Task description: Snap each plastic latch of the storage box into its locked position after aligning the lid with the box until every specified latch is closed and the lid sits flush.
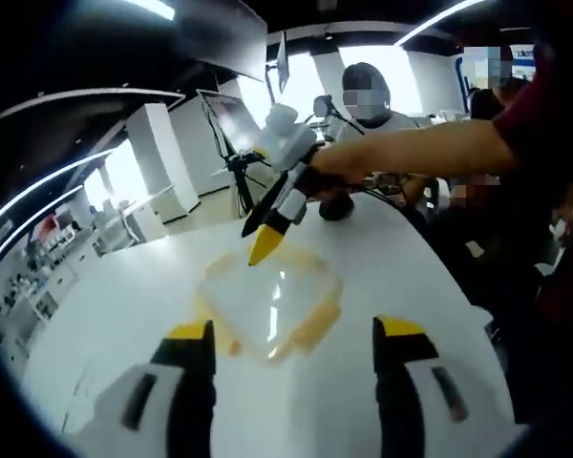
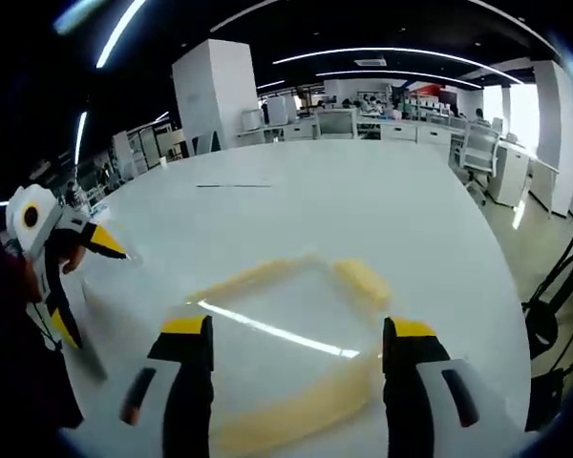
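I see my left gripper [image 1: 293, 358] spread wide with nothing between its jaws, hanging just short of the storage box [image 1: 272, 305], which sits on the white table [image 1: 124, 296]. My right gripper [image 2: 298, 358] is equally wide and holds nothing, above the box's clear lid [image 2: 286, 334]; its yellow latches [image 2: 363, 280] frame it.

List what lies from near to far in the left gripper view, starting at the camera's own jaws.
Left gripper → storage box with clear lid and yellow latches → right gripper with its yellow tips over the box's far edge → black round object on the white table → people beyond.
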Available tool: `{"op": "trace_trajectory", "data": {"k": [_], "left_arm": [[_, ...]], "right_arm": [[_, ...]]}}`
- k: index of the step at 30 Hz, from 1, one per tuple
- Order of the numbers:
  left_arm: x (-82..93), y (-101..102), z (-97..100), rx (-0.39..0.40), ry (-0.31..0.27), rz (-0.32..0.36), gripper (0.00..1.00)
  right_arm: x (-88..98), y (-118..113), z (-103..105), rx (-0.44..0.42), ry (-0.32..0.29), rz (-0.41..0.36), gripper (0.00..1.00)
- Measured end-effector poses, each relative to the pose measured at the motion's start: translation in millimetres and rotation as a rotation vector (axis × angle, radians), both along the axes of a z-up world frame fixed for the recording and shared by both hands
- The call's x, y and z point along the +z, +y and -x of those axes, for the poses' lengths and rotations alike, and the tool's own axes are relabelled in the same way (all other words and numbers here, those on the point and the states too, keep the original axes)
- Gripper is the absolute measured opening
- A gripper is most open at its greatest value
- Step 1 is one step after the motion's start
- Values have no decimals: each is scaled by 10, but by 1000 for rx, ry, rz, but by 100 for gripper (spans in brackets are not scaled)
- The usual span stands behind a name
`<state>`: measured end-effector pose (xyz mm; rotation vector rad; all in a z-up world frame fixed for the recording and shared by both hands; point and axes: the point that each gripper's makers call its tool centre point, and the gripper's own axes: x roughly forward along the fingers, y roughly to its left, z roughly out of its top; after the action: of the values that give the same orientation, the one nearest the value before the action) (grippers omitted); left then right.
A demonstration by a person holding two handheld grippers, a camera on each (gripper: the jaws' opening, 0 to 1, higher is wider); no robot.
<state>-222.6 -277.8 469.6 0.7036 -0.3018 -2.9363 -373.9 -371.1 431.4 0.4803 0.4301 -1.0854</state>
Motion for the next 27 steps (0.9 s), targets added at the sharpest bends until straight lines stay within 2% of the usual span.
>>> {"op": "trace_trajectory", "data": {"k": [6,9,12,21,27], "left_arm": [[23,50,-10,18,32,-63,66],[55,66,-35,34,60,-104,70],[89,90,-66,47,90,-140,70],[102,165,-134,72,114,-167,66],[71,226,-199,83,120,-184,66]], "right_arm": [[-62,-119,94,-17,-22,-43,74],[-104,-180,102,-14,-46,-65,74],[-133,-217,108,-13,-40,-79,74],[-245,-283,62,48,-45,-156,71],[-261,-274,36,82,-30,-161,67]]}}
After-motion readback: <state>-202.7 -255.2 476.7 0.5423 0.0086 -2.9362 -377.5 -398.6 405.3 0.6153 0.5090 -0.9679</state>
